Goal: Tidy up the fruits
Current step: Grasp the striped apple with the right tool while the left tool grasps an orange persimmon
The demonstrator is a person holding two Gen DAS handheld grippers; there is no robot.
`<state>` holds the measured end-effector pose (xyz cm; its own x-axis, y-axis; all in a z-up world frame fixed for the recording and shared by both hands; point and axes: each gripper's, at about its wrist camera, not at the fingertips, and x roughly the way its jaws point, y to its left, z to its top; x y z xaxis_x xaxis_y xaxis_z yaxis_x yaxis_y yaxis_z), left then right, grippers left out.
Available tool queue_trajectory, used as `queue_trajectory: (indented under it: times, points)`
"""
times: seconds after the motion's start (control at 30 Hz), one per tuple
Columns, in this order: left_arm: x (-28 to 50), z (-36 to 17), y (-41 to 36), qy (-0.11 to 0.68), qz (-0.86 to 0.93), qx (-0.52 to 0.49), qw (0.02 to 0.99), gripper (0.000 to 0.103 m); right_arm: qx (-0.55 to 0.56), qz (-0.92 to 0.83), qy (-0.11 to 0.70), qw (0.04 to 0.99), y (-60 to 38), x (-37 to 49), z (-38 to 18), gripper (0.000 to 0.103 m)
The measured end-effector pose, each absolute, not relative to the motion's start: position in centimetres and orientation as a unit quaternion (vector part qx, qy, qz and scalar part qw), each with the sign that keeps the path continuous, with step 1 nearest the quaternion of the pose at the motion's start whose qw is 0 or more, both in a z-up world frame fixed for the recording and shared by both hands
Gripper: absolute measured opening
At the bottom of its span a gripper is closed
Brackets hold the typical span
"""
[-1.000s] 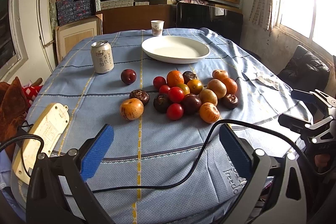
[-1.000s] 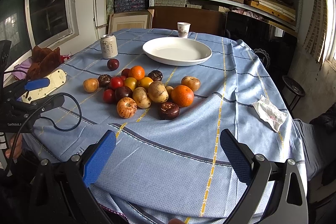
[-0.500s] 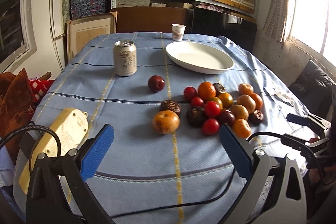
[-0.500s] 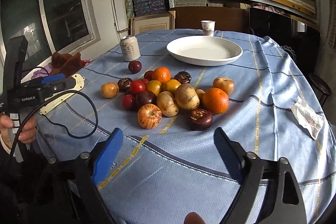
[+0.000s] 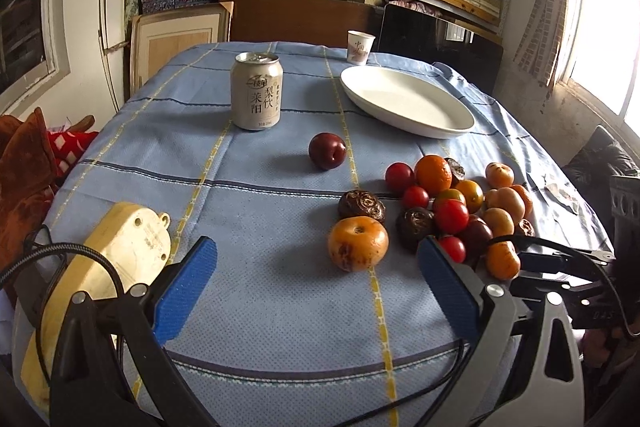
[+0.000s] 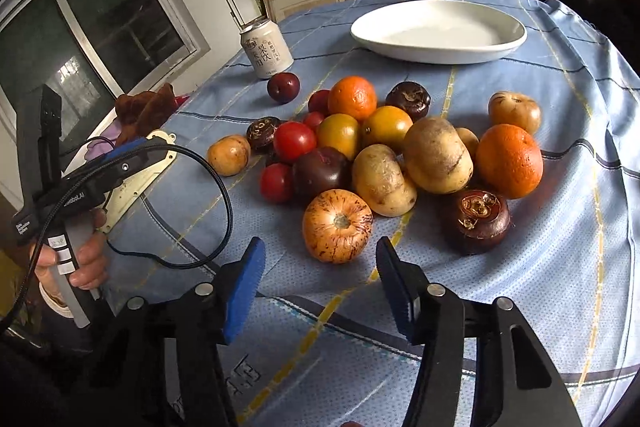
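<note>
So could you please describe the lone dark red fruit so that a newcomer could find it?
Start at the drink can on the blue tablecloth. Just in front of it, toward the fruit pile, sits a dark red plum. Unlike the clustered fruit, it stands alone, touching nothing.

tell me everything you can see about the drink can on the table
The drink can is a short, pale cream metal can with a silver top rim and dark Chinese characters printed down its front under a round logo. It stands upright on the blue checked tablecloth, towards the far left side, apart from everything else. The dark red plum lies nearest, in front of it, and the white plate sits off to its right. Nothing touches it but the cloth.
</note>
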<state>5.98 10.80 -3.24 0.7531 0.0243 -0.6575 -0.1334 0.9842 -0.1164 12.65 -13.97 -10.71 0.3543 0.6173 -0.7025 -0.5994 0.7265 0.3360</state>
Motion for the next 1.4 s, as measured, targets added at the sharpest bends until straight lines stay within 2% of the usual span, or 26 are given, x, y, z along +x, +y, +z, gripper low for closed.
queue_trajectory:
  times: [0.43, 0.6, 0.73, 0.97, 1.13, 1.23, 1.4]
  points:
    - [7.5, -5.3, 10.8, 0.363, 0.029, -0.087, 0.927, 0.099, 0.026, 0.341, 0.464, 0.817, -13.3, 15.5, -11.3, 0.056]
    - [7.4, -5.4, 10.8, 0.355, 0.029, -0.088, 0.930, 0.099, 0.026, 0.340, 0.459, 0.821, -13.2, 15.4, -11.4, 0.039]
    - [7.5, -5.5, 10.6, 0.359, 0.030, -0.079, 0.930, 0.099, 0.021, 0.348, 0.441, 0.827, -13.7, 14.6, -11.2, 0.039]
    - [8.5, -5.6, 10.0, 0.374, 0.007, -0.062, 0.925, 0.099, 0.100, 0.369, 0.415, 0.825, -17.9, 14.0, -12.5, 0.039]
    - [10.0, -5.7, 10.2, 0.389, -0.017, -0.085, 0.917, 0.099, 0.101, 0.373, 0.404, 0.829, -18.0, 13.7, -12.6, 0.039]
    - [10.8, -6.2, 10.1, 0.402, -0.026, -0.098, 0.910, 0.094, 0.093, 0.374, 0.398, 0.832, -18.0, 13.5, -12.5, 0.039]
    - [12.0, -6.7, 9.5, 0.422, -0.034, -0.097, 0.901, 0.073, 0.106, 0.381, 0.403, 0.825, -18.4, 13.8, -12.7, 0.039]
